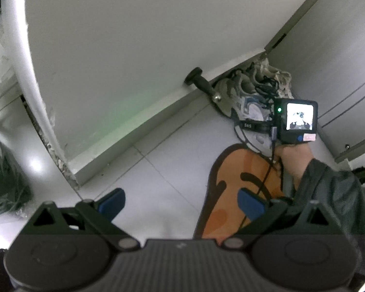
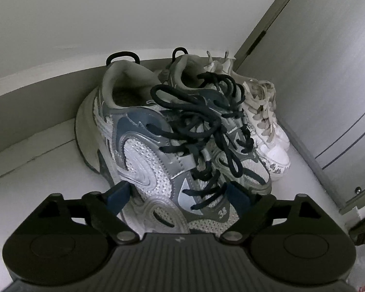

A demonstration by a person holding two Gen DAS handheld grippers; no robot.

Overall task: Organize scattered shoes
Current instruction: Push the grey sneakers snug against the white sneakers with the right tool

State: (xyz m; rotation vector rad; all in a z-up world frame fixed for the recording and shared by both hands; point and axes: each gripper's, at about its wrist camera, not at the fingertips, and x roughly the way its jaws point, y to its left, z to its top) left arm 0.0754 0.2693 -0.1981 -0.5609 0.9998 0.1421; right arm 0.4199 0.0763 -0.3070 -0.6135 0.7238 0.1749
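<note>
A pale tiled floor (image 1: 163, 160) meets a white wall with a low skirting, and in the corner beside a grey cabinet door (image 2: 328, 77) the shoes are gathered. Nearest my right gripper (image 2: 178, 198) sits a pair of grey-and-blue sneakers (image 2: 158, 141) with tangled black laces, heels to the wall, toes toward me; just beyond them, against the cabinet, a pair of white sneakers (image 2: 267, 126) stands the same way. My right fingers (image 2: 118, 198) stand wide apart on either side of the near sneaker's toe, its "38" tongue tag just inside the right finger. I cannot see either pad pressing on it, so I judge I have hold of nothing there. My left gripper (image 1: 180, 203) hangs back over the floor, fingers spread and empty, above an orange cartoon-shaped mat (image 1: 233, 182).

I take this as the lining-up step, with the near sneaker resting beside its mate. Next I should pull the right fingers straight back without snagging the loose laces, then look for any remaining stray shoe.
</note>
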